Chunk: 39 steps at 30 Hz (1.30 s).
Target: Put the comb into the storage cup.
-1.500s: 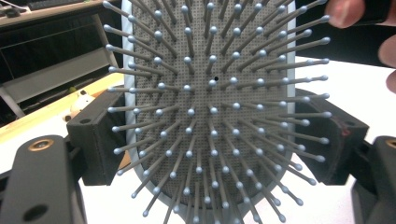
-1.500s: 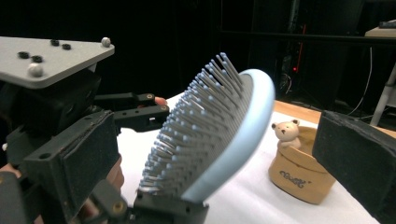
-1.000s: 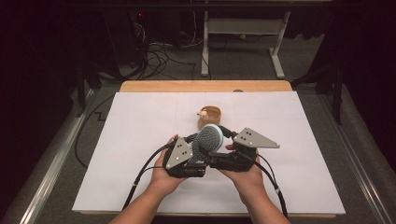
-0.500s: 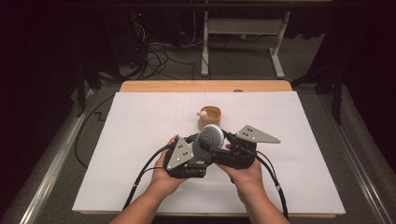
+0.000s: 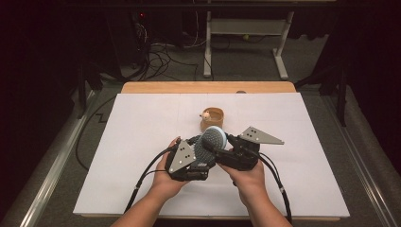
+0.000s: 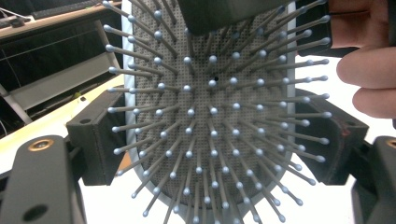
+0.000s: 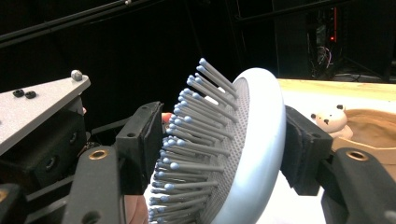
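Observation:
A pale blue paddle hairbrush [image 5: 213,138] with grey ball-tipped bristles is held up above the white sheet between both grippers. My left gripper [image 5: 199,149] is shut on the hairbrush [image 6: 210,116] across the width of its head, one pad on each edge. My right gripper [image 5: 218,147] has just been closing. In the right gripper view its pads meet the bristle tips on one side and the smooth back of the hairbrush [image 7: 264,140] on the other. The handle is hidden.
A small wooden bowl [image 5: 215,115] with a white bear figure [image 7: 332,119] at its rim stands just beyond the brush. The white sheet [image 5: 132,127] covers the wooden table [image 5: 208,87]. Cables trail from both grippers toward the front edge.
The grey plate on the right gripper has tipped up slightly at the brush head. Both hands and the brush stay where they were.

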Each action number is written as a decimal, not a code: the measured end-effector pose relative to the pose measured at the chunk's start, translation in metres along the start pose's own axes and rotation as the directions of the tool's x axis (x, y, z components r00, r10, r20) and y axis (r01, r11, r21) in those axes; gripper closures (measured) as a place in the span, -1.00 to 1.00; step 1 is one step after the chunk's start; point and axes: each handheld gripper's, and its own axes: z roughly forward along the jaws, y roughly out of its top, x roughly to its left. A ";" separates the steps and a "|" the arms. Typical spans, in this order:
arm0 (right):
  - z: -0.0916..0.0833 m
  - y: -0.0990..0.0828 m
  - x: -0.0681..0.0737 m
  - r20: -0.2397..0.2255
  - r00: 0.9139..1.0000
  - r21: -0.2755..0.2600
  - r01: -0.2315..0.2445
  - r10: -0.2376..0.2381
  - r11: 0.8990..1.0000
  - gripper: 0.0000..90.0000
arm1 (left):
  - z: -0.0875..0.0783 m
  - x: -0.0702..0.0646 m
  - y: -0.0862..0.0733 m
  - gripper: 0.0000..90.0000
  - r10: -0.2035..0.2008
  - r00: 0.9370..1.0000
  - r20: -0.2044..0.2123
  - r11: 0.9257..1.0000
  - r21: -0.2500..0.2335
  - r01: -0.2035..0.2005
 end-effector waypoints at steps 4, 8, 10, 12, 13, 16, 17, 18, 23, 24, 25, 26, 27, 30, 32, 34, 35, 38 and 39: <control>0.000 0.000 0.000 -0.009 1.000 -0.001 -0.005 0.005 1.000 -0.10 | -0.001 0.000 0.000 -0.56 0.002 1.000 0.000 1.000 -0.002 -0.002; 0.000 0.000 0.000 -0.019 1.000 -0.004 -0.010 0.010 1.000 -0.04 | -0.001 0.000 0.001 -0.56 0.002 1.000 -0.002 1.000 -0.001 -0.002; 0.000 0.000 0.000 -0.018 1.000 -0.004 -0.010 0.010 1.000 -0.04 | -0.001 0.000 0.001 -0.56 0.001 1.000 -0.002 1.000 -0.001 -0.001; -0.001 0.000 0.000 -0.019 1.000 -0.007 -0.018 0.018 1.000 -0.01 | -0.001 0.000 0.001 -0.56 0.002 1.000 -0.003 1.000 -0.001 -0.002; -0.001 0.000 -0.001 -0.021 1.000 -0.007 -0.023 0.023 1.000 0.00 | 0.000 0.000 0.000 -0.56 0.001 1.000 -0.003 1.000 -0.001 -0.001; -0.001 0.000 -0.002 -0.024 0.999 -0.008 -0.032 0.032 0.999 0.02 | 0.000 0.000 0.000 -0.56 0.001 1.000 -0.003 1.000 0.000 -0.001; -0.001 0.000 -0.002 -0.026 0.999 -0.008 -0.039 0.038 0.999 0.03 | 0.000 0.000 0.000 -0.56 0.001 1.000 -0.003 1.000 0.000 -0.001; -0.001 0.000 -0.002 -0.026 0.999 -0.008 -0.039 0.038 0.999 0.03 | 0.000 0.000 0.000 -0.56 0.001 1.000 -0.004 1.000 0.001 -0.001; -0.001 0.000 -0.002 -0.025 0.999 -0.008 -0.047 0.047 0.999 0.06 | 0.000 0.000 0.000 -0.56 0.005 1.000 -0.006 1.000 0.004 -0.005; -0.001 0.000 -0.003 -0.023 0.999 -0.006 -0.049 0.049 0.999 0.07 | 0.000 0.000 0.000 -0.56 0.006 1.000 -0.007 1.000 0.005 -0.006; -0.001 0.000 -0.003 -0.023 0.998 -0.006 -0.051 0.051 0.999 0.07 | 0.000 0.000 0.000 -0.56 0.006 1.000 -0.007 1.000 0.005 -0.006; -0.002 0.000 -0.003 -0.022 0.998 -0.006 -0.052 0.051 0.999 0.08 | 0.000 0.000 0.000 -0.56 0.005 1.000 -0.007 1.000 0.003 -0.005; -0.002 0.000 -0.003 -0.022 0.998 -0.006 -0.052 0.051 0.999 0.08 | 0.000 0.000 0.000 -0.56 0.005 1.000 -0.008 1.000 0.003 -0.005; -0.002 0.000 -0.003 -0.022 0.998 -0.002 -0.056 0.056 0.998 0.10 | 0.000 -0.001 0.000 -0.56 0.010 1.000 -0.009 1.000 0.007 -0.010; -0.002 0.001 -0.003 -0.020 0.998 0.000 -0.058 0.058 0.998 0.11 | 0.000 -0.001 0.000 -0.56 0.013 1.000 -0.010 1.000 0.008 -0.013; -0.002 0.001 -0.002 -0.013 0.999 0.000 -0.053 0.053 0.999 0.13 | 0.000 -0.001 0.000 -0.56 0.013 1.000 -0.011 1.000 0.009 -0.013; -0.002 0.001 -0.002 -0.010 0.999 0.000 -0.053 0.053 0.999 0.14 | 0.000 -0.001 0.000 -0.56 0.013 1.000 -0.011 1.000 0.009 -0.013; -0.002 0.001 -0.001 -0.008 0.999 0.000 -0.050 0.050 0.999 0.15 | 0.000 -0.001 0.000 -0.56 0.016 1.000 -0.012 1.000 0.008 -0.016; -0.002 0.001 -0.001 -0.007 0.999 0.000 -0.051 0.051 0.999 0.16 | 0.000 -0.001 0.000 -0.56 0.018 1.000 -0.013 1.000 0.008 -0.018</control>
